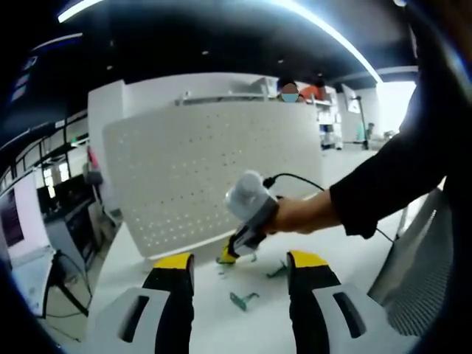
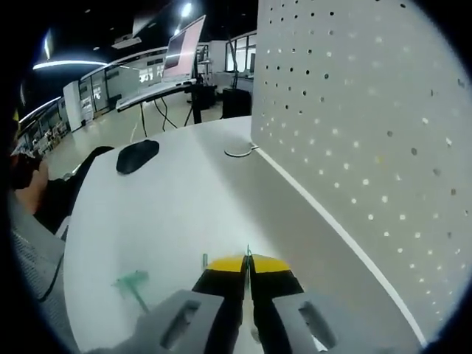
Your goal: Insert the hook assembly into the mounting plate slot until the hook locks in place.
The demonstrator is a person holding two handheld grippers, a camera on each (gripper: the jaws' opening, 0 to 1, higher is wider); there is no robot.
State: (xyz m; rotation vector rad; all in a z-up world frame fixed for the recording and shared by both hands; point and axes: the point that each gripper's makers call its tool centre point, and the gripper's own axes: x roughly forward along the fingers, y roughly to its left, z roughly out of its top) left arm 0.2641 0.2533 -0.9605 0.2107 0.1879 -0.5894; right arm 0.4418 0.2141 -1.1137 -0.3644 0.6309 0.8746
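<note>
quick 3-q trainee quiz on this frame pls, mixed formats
1. True or false: the right gripper has its jaws spread wide.
2. What stands upright at the back of the table? A) pegboard B) monitor C) crate
3. How many green hooks lie loose on the table between the left gripper jaws?

Key:
1. False: they are shut on a thin green hook.
2. A, the white pegboard.
3. Two: one near, one farther.

Hook (image 2: 248, 254) mostly hidden btwn right jaws, pegboard (image 2: 369, 147) cut off
</note>
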